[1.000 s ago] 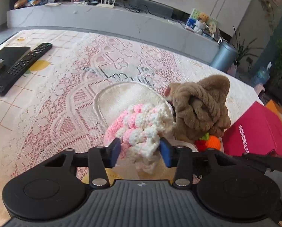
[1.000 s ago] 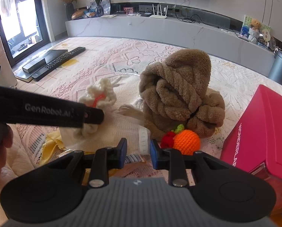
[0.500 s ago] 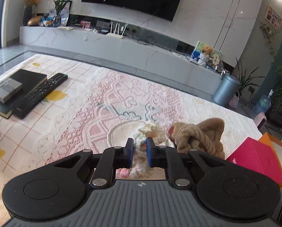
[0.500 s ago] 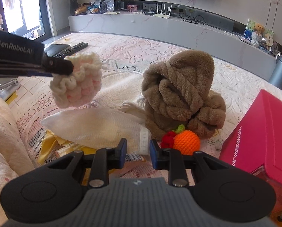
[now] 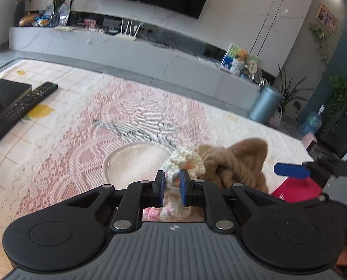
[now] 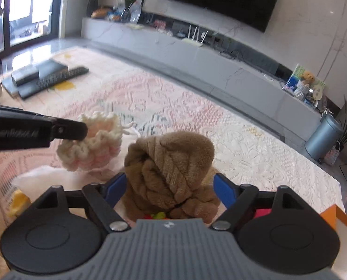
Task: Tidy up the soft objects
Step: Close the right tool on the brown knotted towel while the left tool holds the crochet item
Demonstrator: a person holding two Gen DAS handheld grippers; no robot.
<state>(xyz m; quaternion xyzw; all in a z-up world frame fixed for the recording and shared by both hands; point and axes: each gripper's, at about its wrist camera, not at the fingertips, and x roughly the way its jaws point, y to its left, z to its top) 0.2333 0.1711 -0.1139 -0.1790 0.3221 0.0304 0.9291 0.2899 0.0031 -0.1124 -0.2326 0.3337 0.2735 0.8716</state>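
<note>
The left gripper [image 5: 171, 187] clamps a white-and-pink crocheted yarn bundle [image 6: 94, 145] above the lace-covered table [image 5: 103, 126]. The right gripper [image 6: 170, 187], fingers spread wide, straddles a brown plush twisted towel [image 6: 171, 175] (contact unclear); a small colourful crocheted item [image 6: 156, 215] beneath is mostly hidden.
</note>
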